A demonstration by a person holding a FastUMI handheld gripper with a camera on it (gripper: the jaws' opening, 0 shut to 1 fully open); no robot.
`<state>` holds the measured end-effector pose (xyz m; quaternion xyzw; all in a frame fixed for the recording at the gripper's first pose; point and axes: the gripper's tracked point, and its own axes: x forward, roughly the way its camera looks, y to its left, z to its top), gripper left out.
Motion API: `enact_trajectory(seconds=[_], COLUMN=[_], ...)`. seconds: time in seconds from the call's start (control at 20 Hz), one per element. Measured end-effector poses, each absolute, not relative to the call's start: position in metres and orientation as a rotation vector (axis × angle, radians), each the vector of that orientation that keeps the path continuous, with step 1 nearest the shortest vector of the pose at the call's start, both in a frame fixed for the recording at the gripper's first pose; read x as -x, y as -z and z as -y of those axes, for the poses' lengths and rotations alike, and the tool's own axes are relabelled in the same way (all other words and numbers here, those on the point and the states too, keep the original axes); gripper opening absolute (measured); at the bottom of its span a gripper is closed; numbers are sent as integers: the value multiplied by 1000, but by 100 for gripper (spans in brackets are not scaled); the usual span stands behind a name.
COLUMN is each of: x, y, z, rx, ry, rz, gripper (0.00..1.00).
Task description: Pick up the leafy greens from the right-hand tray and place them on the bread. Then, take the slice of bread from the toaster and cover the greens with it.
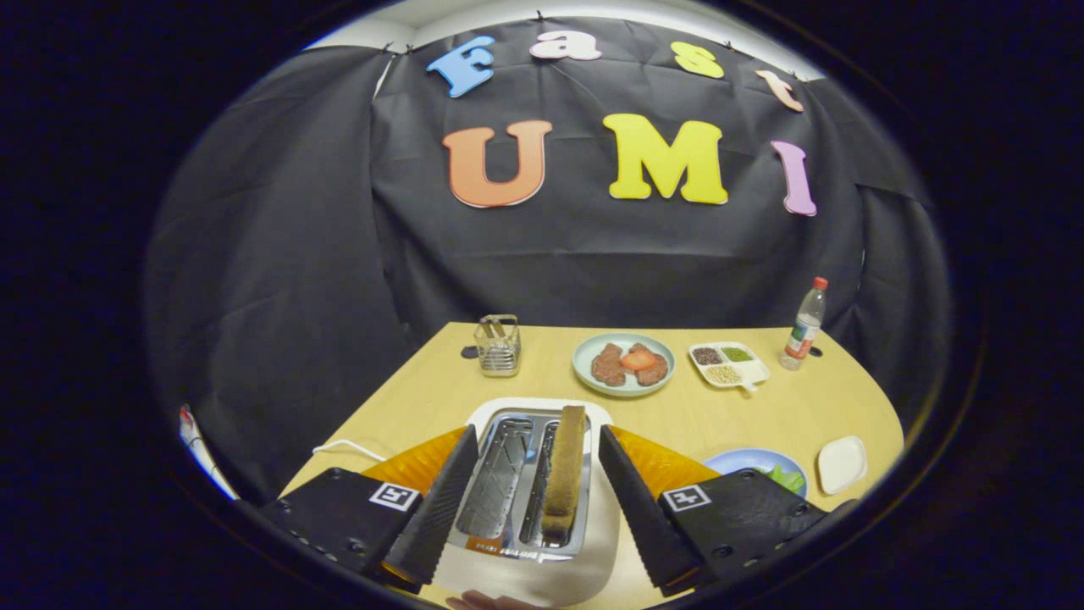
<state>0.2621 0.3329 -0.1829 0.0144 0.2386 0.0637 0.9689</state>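
Here the gripper stands spread wide, fingers either side of the toaster, gripping nothing. A slice of bread stands upright in its right slot, between the fingers. At four o'clock, the leafy greens lie in a blue tray

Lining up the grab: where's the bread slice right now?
The bread slice stands upright in the toaster's right slot, between the open gripper's fingers.
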Motion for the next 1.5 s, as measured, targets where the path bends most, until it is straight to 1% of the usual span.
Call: enact_trajectory(seconds=[0.05, 0.15, 0.35, 0.45, 0.55, 0.6, 0.7, 0.95, 1.2, 1.3, 1.5], x=[-268, -269, -269, -263, -259, -253, -254, -243, -227, -227, -231], y=[192, 204, 198, 200, 197, 190, 175, 110, 56, 52, 75], z=[-332, -327, -329, -332, -333, -330, -334, -332, -316, -300, -265], rx=[-43, -69, -49, -48, -24, -14, -12, -9, -72, -83, -79], ry=[-113, -91, -99, -106, -117, -110, -125, -140, -149, -130, -84], rz=[-504, -564, -548, -578, -595, -586, -561, -449, -383, -376, -404], gripper=[88, 81, 44, 17, 17, 11, 9, 9, 9, 9, 9])
